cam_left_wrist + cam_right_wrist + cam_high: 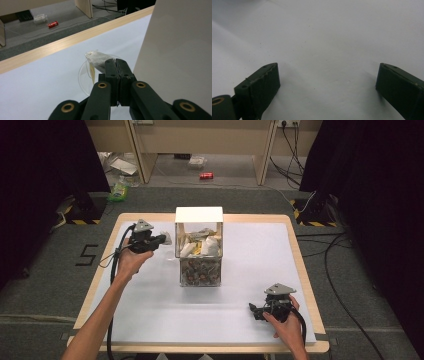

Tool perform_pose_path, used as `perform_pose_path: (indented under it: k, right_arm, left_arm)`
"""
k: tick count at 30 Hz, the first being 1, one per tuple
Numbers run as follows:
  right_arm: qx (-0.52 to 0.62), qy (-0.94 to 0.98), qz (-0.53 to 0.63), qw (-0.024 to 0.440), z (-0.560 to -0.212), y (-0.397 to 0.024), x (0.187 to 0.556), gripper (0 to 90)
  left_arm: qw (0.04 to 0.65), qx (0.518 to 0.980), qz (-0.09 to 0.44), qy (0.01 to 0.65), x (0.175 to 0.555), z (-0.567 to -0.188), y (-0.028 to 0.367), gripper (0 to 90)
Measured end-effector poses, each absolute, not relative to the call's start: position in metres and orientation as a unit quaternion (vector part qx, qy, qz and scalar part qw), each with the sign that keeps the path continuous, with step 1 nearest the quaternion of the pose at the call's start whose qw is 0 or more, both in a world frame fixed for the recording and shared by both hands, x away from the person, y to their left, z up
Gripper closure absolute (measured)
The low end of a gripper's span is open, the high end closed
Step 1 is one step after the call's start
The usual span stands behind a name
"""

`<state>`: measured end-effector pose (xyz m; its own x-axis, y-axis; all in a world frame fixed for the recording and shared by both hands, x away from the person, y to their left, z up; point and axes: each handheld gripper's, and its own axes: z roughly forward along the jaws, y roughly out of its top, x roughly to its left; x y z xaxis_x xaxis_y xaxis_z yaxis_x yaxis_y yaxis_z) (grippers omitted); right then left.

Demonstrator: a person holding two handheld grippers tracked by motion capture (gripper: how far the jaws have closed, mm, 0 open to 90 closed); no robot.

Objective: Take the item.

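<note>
**Tea bag over the dish**

The left gripper (116,62), jaws pressed together on a small white paper tea bag (96,58), holds it above what looks like a clear round dish (83,77). Lower centrally before letting go. The right gripper (327,82) rests wide apart, empty.

The tea bag (96,58) looks like thin, matt paper, a little wrinkled. Under it the small dish (83,77) is clear, glossy plastic. The box (199,247) has clear walls and a matt white lid. The table (200,217) has a pale wood edge and a smooth, matt white sheet (250,270).
</note>
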<state>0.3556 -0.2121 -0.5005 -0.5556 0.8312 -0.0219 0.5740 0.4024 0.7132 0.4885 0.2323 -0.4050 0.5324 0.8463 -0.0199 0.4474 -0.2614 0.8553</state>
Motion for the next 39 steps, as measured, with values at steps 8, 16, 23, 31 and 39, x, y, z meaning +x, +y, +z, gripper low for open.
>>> perform_pose_path:
  k: [8, 16, 23, 31, 39]
  right_arm:
    - [0.431, 0.816, 0.336, 0.191, -0.501, -0.212, 0.356, 5.9]
    - [0.431, 0.815, 0.336, 0.191, -0.501, -0.212, 0.356, 5.9]
    - [0.431, 0.815, 0.336, 0.191, -0.501, -0.212, 0.356, 5.9]
    - [0.431, 0.815, 0.336, 0.191, -0.501, -0.212, 0.356, 5.9]
    - [0.433, 0.814, 0.336, 0.190, -0.501, -0.212, 0.355, 5.9]
  left_arm:
    - [0.418, 0.763, 0.226, 0.437, 0.496, -0.414, 0.231, 87.4]
    - [0.420, 0.760, 0.224, 0.442, 0.497, -0.415, 0.232, 81.6]
    - [0.435, 0.748, 0.227, 0.446, 0.494, -0.409, 0.234, 65.6]
    - [0.444, 0.737, 0.215, 0.462, 0.488, -0.403, 0.245, 44.0]
    - [0.453, 0.725, 0.203, 0.478, 0.475, -0.407, 0.251, 18.6]
